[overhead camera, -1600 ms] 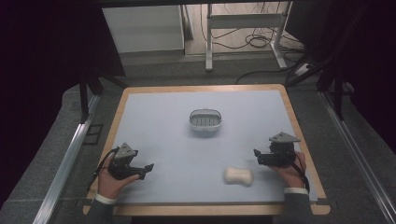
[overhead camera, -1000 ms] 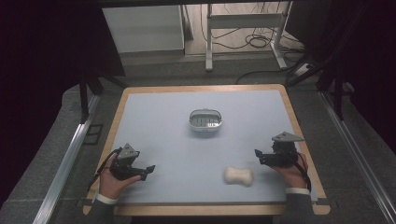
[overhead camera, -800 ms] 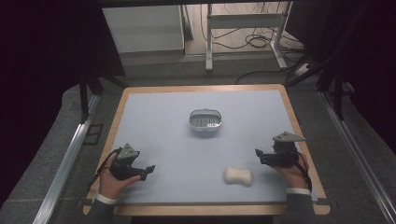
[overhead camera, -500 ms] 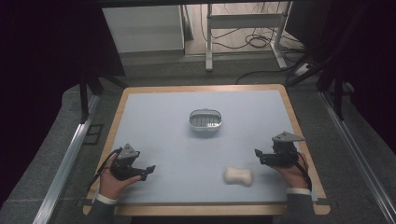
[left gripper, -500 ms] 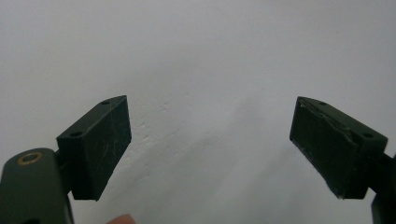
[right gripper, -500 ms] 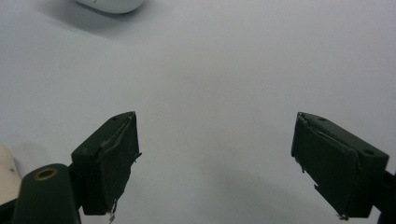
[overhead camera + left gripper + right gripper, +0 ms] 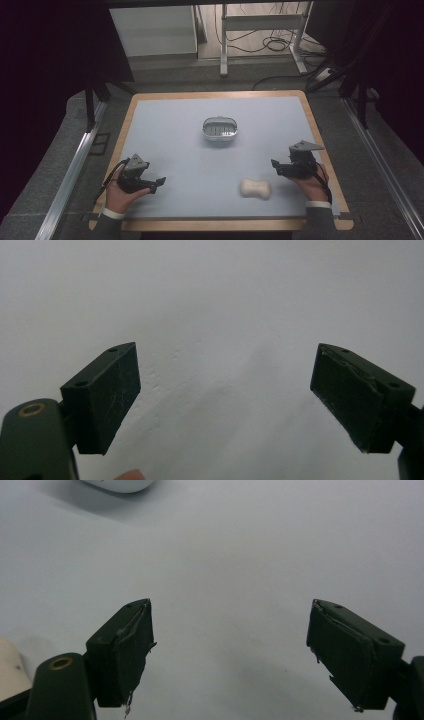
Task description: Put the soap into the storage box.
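A cream, bone-shaped soap bar [image 7: 255, 188] lies on the pale blue table top near the front edge. A small white dish with a grey grid insert [image 7: 219, 129] stands at the table's middle. My right gripper [image 7: 276, 168] rests to the right of the soap, pointing left. Its jaws [image 7: 230, 650] stand open over bare table and have just been closing a little, with nothing between them. The dish's rim [image 7: 117, 484] and a bit of the soap [image 7: 9, 672] show at that view's edges. My left gripper [image 7: 156, 184] sits at the front left, open [image 7: 225, 395] and empty.
The table top [image 7: 175, 140] has a wooden border. Dark floor, metal rails and a desk frame with cables [image 7: 265, 40] lie beyond it. Both hands rest near the front edge.
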`<state>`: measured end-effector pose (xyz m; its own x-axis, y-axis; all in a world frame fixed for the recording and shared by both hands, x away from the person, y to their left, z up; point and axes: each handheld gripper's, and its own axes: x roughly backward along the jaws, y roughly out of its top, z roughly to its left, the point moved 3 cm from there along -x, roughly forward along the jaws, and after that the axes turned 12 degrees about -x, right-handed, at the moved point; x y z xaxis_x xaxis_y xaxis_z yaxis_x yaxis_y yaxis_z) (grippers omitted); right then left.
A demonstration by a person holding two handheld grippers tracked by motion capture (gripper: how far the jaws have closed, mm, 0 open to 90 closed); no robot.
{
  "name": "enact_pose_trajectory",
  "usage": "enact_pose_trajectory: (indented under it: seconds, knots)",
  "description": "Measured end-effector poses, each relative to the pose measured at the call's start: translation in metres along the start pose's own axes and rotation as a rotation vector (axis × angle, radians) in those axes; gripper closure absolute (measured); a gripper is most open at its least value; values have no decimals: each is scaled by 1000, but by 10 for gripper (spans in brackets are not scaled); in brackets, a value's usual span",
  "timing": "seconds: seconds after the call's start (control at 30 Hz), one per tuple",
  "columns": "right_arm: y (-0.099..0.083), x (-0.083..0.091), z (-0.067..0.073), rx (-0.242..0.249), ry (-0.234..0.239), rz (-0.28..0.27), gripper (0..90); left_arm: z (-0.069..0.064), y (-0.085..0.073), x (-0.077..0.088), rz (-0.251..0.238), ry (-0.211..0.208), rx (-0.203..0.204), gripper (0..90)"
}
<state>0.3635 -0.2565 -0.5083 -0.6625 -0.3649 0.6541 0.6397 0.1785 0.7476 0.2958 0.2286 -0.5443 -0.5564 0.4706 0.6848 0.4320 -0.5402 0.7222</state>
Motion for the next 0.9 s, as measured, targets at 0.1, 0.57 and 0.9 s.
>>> enact_pose_trajectory:
  seconds: [0.1, 0.57, 0.9]
  knots:
    - [2, 4, 2, 1, 13, -12, 188, -3, 0, -3, -2, -20, -5, 130]
    - [10, 23, 12, 82, 22, 59, 206, -1, 1, 2, -28, -24, 8, 130]
    - [18, 24, 33, 161, 65, 112, 223, -2, 1, 0, -16, -23, 3, 128]
